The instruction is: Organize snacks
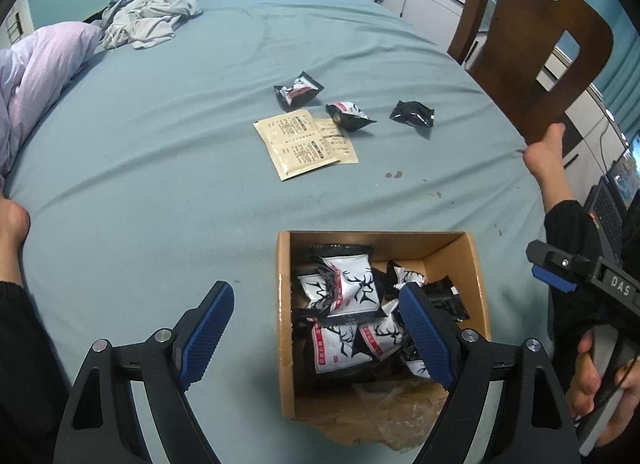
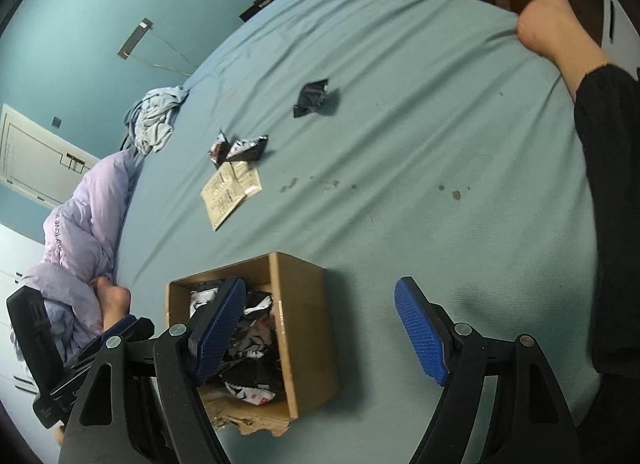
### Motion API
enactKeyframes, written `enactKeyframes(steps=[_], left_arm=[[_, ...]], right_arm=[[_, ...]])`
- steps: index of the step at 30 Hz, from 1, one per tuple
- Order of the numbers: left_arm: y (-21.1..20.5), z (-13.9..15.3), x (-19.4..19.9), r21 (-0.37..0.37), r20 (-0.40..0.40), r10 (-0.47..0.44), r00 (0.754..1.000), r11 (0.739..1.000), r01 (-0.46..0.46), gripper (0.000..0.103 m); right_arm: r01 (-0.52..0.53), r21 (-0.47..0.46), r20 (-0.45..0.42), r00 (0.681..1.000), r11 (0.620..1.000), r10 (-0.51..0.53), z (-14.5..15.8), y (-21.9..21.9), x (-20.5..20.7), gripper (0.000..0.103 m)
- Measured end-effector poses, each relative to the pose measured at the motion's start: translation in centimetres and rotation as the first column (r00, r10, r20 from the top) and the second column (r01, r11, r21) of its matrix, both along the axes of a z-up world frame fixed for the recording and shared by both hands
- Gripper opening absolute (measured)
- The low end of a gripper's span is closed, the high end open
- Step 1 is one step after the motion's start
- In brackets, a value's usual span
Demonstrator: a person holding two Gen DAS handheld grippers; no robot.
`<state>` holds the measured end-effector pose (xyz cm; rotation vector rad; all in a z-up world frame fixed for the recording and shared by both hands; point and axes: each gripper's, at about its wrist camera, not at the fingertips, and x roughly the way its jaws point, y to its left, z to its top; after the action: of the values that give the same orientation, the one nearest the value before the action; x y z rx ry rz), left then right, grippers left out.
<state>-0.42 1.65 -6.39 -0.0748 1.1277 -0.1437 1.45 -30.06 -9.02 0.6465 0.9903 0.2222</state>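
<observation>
A cardboard box (image 1: 452,250) sits on the blue bed sheet and holds several black-and-white snack packets (image 1: 352,288). It also shows in the right wrist view (image 2: 308,304). Three black snack packets lie further out: one (image 1: 298,91), one (image 1: 349,116) and one (image 1: 412,113). Two beige sachets (image 1: 298,144) lie overlapped beside them, also in the right wrist view (image 2: 230,192). My left gripper (image 1: 316,328) is open and empty just above the box's near left side. My right gripper (image 2: 320,328) is open and empty over the box's right side.
A lilac duvet (image 1: 36,76) and a crumpled grey cloth (image 1: 144,16) lie at the bed's left. A brown wooden chair (image 1: 532,44) stands at the right edge. The person's bare feet (image 1: 546,152) rest on the bed sides. Torn paper (image 1: 384,416) lies at the box's front.
</observation>
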Motion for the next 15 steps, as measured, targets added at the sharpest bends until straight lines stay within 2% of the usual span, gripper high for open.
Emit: enactKeyframes(steps=[4, 7, 12, 15], left_arm=[[0.0, -0.2, 0.1, -0.044, -0.019, -0.004, 1.000, 0.999, 0.003, 0.086], [-0.6, -0.7, 0.1, -0.081, -0.051, -0.040, 0.998, 0.996, 0.036, 0.086], [-1.8, -1.2, 0.0, -0.042, -0.064, -0.092, 0.994, 0.995, 0.089, 0.086], [-1.6, -1.5, -0.2, -0.071, -0.073, -0.095, 0.993, 0.993, 0.090, 0.086]], right_arm=[[-0.002, -0.005, -0.012, 1.000, 1.000, 0.002, -0.2, 0.2, 0.8, 0.077], [-0.006, -0.011, -0.023, 1.000, 1.000, 0.006, -0.5, 0.0, 1.4, 0.077], [-0.006, -0.027, -0.038, 0.999, 1.000, 0.005, -0.6, -0.2, 3.0, 0.077], [-0.007, -0.043, -0.038, 0.999, 0.999, 0.006, -0.3, -0.3, 4.1, 0.077]])
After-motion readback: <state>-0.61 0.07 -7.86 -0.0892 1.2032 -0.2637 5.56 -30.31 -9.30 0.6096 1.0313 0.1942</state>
